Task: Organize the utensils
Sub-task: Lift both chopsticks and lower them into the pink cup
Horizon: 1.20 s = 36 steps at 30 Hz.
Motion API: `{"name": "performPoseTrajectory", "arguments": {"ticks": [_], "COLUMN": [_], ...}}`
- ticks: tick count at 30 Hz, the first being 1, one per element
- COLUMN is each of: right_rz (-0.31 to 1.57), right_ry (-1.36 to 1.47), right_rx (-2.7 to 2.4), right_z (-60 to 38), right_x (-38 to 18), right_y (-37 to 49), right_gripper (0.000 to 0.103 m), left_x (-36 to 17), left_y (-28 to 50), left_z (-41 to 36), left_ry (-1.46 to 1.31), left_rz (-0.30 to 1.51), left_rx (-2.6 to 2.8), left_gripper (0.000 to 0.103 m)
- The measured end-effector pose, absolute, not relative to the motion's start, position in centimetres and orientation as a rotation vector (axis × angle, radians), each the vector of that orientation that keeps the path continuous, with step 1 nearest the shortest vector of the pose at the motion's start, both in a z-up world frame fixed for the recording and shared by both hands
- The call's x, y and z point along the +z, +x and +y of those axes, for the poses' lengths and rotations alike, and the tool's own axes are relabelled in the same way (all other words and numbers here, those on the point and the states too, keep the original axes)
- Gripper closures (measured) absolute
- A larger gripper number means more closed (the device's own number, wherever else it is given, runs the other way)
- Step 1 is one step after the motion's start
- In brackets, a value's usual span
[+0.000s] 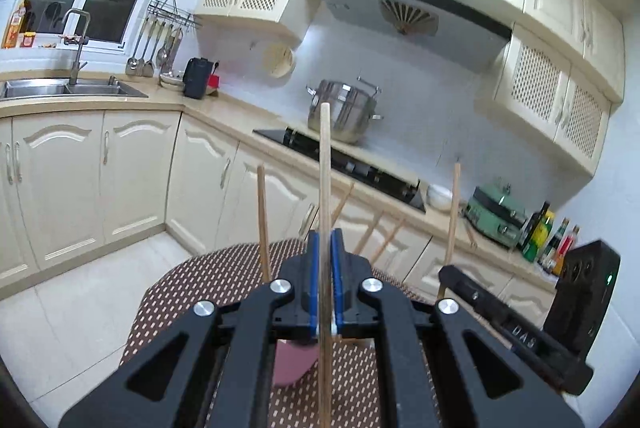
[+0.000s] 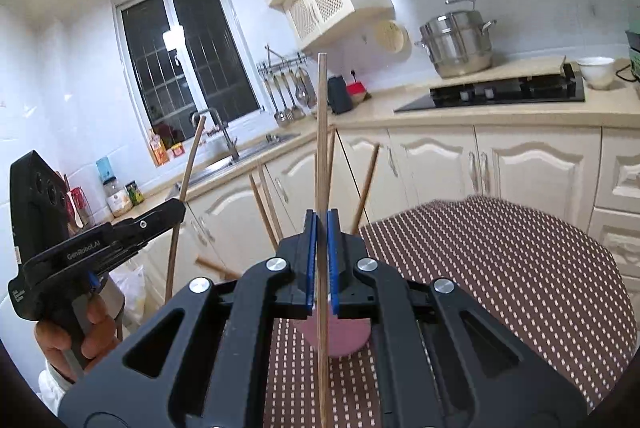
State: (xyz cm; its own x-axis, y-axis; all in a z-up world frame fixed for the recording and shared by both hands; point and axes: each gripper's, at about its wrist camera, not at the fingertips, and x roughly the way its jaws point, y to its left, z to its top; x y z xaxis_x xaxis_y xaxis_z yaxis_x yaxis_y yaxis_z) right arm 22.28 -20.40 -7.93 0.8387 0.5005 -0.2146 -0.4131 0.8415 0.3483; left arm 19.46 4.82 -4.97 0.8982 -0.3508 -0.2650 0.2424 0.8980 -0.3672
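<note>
My left gripper (image 1: pixel 325 234) is shut on a wooden chopstick (image 1: pixel 325 155) that stands upright between its blue pads. My right gripper (image 2: pixel 322 216) grips a second upright chopstick (image 2: pixel 322 131) the same way. A pink cup (image 2: pixel 344 338) sits on the table under both grippers and also shows in the left wrist view as the pink cup (image 1: pixel 290 362). Several more chopsticks (image 2: pixel 370 183) lean out of it. Each view shows the other gripper at its side: the right gripper (image 1: pixel 446 274) and the left gripper (image 2: pixel 178 207), with a hand (image 2: pixel 68 340) on the left one's grip.
The round table (image 2: pixel 500 268) has a brown dotted cloth. Behind it run cream cabinets and a counter with a black hob (image 2: pixel 500 93), a steel pot (image 2: pixel 456 43), a white bowl (image 2: pixel 596 69), a sink (image 1: pixel 68 89), a green appliance (image 1: pixel 496 211) and bottles (image 1: pixel 548 240).
</note>
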Motion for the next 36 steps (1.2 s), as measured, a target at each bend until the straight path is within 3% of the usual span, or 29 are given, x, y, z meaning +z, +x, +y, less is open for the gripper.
{"name": "performPoseTrajectory", "arguments": {"ticks": [18, 36], "right_rz": [0.124, 0.045], "right_ry": [0.322, 0.297], "right_rx": [0.464, 0.509], "right_z": [-19.4, -17.5], "right_x": [-6.7, -7.8], "right_y": [26.8, 29.4], "right_gripper": [0.097, 0.097], "left_x": [-5.7, -8.1], "left_y": [23.5, 28.1], "left_z": [5.7, 6.4], "left_ry": [-0.404, -0.415], "left_rz": [-0.012, -0.074], "left_rx": [-0.236, -0.272], "left_gripper": [0.097, 0.097]}}
